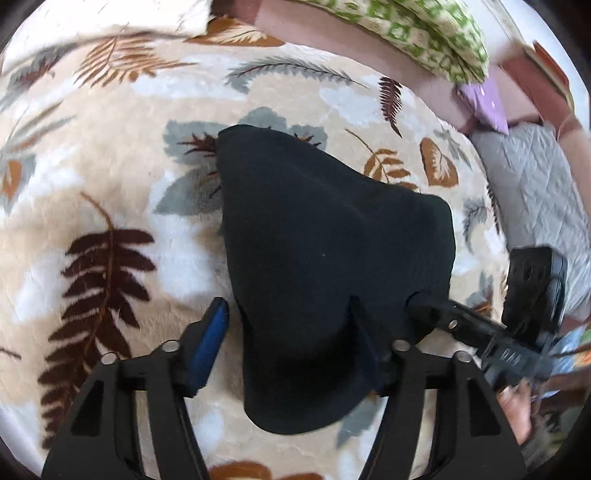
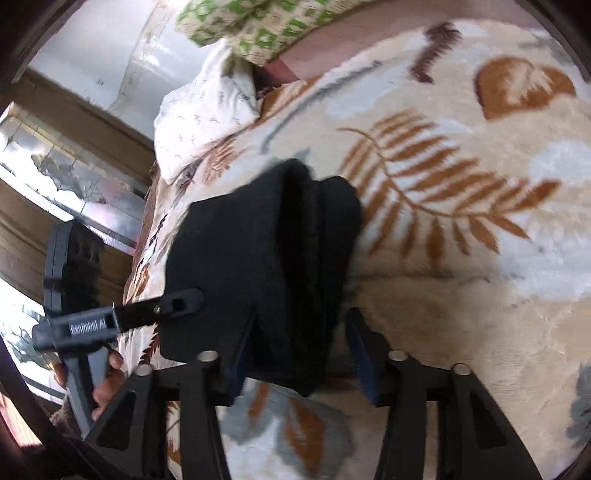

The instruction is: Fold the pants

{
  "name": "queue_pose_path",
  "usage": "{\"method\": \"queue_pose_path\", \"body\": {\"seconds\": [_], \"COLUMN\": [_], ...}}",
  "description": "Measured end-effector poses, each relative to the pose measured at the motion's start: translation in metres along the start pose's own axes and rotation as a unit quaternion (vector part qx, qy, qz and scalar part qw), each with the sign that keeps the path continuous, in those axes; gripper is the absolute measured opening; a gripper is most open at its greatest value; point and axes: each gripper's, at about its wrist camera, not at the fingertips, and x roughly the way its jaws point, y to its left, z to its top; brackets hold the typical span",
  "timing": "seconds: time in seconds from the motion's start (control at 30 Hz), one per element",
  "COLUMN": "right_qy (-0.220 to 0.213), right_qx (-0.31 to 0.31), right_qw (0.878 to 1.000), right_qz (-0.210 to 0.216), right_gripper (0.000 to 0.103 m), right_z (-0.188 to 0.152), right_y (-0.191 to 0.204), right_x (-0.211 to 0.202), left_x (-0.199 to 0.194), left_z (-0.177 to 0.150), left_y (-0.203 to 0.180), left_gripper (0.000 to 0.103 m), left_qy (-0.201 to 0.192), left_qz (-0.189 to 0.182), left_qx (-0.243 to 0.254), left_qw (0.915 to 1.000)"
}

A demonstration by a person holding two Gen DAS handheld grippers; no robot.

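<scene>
My left gripper (image 1: 288,332) stands wide, its blue pad (image 1: 210,343) clear of the folded black fabric pants (image 1: 332,236) lying between my fingers on the plush cream blanket with brown fern leaves (image 1: 110,206); my right gripper (image 2: 301,339) also gapes around the pants' edge; beyond lie a green-patterned pillow (image 1: 424,33) and grey quilted mat (image 1: 528,192).

pants (image 1: 332,236): matt black knit cloth | blanket (image 1: 122,192): plush fleece, leaf print | gripper fingers (image 1: 218,325): matt black plastic, blue pads
</scene>
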Motion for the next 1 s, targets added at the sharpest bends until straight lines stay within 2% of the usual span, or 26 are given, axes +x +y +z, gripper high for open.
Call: {"method": "queue_pose_path", "body": {"seconds": [0.07, 0.17, 0.2, 0.3, 0.33, 0.4, 0.47, 0.5, 0.63, 0.73, 0.8, 0.87, 0.93, 1.0], "right_qy": [0.000, 0.007, 0.007, -0.020, -0.030, -0.041, -0.042, -0.044, -0.063, -0.078, -0.087, -0.099, -0.108, -0.115], "right_qx": [0.019, 0.023, 0.026, 0.031, 0.030, 0.022, -0.005, -0.019, -0.073, -0.097, -0.101, -0.103, -0.111, -0.119], "right_qw": [1.000, 1.000, 1.000, 0.999, 0.999, 0.999, 0.998, 0.996, 0.982, 0.970, 0.965, 0.961, 0.959, 0.957], "right_qz": [0.014, 0.004, 0.004, 0.009, 0.012, -0.012, -0.049, -0.069, -0.160, -0.208, -0.225, -0.236, -0.237, -0.239], "right_gripper": [0.051, 0.053, 0.056, 0.056, 0.056, 0.060, 0.070, 0.071, 0.085, 0.089, 0.093, 0.103, 0.102, 0.102], "right_z": [-0.001, 0.004, 0.005, 0.005, 0.004, -0.001, -0.011, -0.017, -0.049, -0.072, -0.084, -0.097, -0.108, -0.113], "right_y": [-0.009, -0.005, -0.003, 0.007, 0.012, 0.022, 0.041, 0.050, 0.089, 0.107, 0.112, 0.118, 0.125, 0.132], "right_x": [0.001, 0.000, -0.003, -0.025, -0.036, -0.054, -0.066, -0.070, -0.074, -0.067, -0.066, -0.067, -0.069, -0.071], "left_x": [0.003, 0.000, -0.005, -0.031, -0.037, -0.049, -0.057, -0.060, -0.068, -0.066, -0.064, -0.066, -0.071, -0.074], "left_z": [0.003, 0.009, 0.008, 0.001, -0.003, -0.014, -0.027, -0.034, -0.066, -0.086, -0.097, -0.108, -0.118, -0.123], "left_y": [0.003, 0.009, 0.010, 0.009, 0.008, 0.008, 0.006, 0.004, -0.001, 0.002, 0.008, 0.011, 0.010, 0.009], "left_gripper": [0.066, 0.065, 0.065, 0.065, 0.065, 0.065, 0.065, 0.065, 0.065, 0.065, 0.065, 0.065, 0.065, 0.065], "left_qy": [0.004, 0.017, 0.014, -0.015, -0.024, -0.038, -0.051, -0.061, -0.097, -0.111, -0.115, -0.137, -0.156, -0.159], "left_qz": [-0.004, -0.026, -0.030, -0.014, -0.003, 0.029, 0.056, 0.075, 0.150, 0.189, 0.195, 0.215, 0.232, 0.243], "left_qx": [-0.011, -0.035, -0.040, -0.043, -0.042, -0.038, -0.035, -0.031, -0.023, -0.033, -0.046, -0.053, -0.046, -0.042], "left_qw": [0.9999, 0.9989, 0.9986, 0.9989, 0.9988, 0.9981, 0.9965, 0.9948, 0.9837, 0.9751, 0.9729, 0.9655, 0.9590, 0.9559]}}
